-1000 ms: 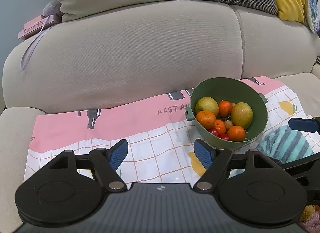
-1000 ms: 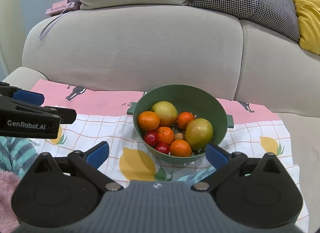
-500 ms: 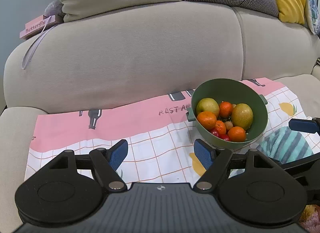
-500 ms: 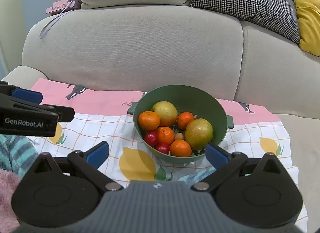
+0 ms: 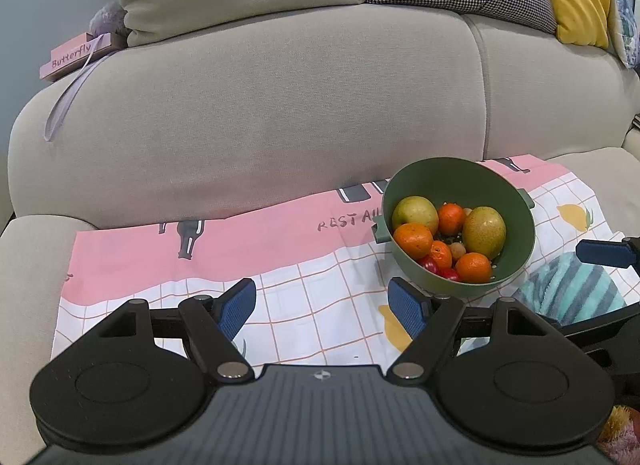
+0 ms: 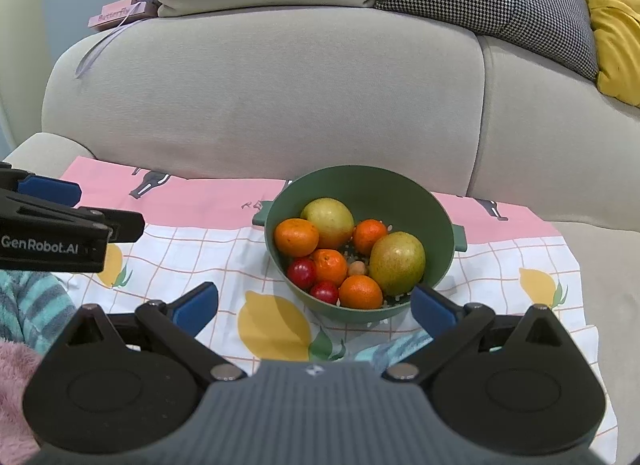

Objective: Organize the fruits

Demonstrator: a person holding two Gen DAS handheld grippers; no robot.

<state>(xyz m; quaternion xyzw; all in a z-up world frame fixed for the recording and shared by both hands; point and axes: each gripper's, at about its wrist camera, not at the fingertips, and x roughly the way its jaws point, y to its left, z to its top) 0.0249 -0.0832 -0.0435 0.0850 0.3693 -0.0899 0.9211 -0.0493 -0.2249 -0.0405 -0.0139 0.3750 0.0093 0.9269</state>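
Note:
A green bowl [image 6: 408,189] [image 5: 480,173] stands on a pink and checked cloth [image 6: 200,205] [image 5: 248,241] spread over the sofa seat. It holds two yellow-green pears [image 6: 397,263], several oranges [image 6: 296,237], small red fruits [image 6: 302,273] and a small brown one. My right gripper [image 6: 316,307] is open just in front of the bowl, empty. My left gripper [image 5: 324,305] is open over the cloth, left of the bowl, empty. Each gripper shows at the edge of the other's view.
The grey sofa backrest [image 6: 280,97] rises right behind the bowl, with cushions on top. A pink book [image 5: 76,57] lies on the left arm. A teal striped sleeve [image 5: 572,293] [image 6: 28,305] and a pink fluffy fabric [image 6: 12,385] lie near the grippers.
Both views have shifted very slightly; the bowl sits marginally lower and to the right in the left wrist view. Both grippers stay open and empty.

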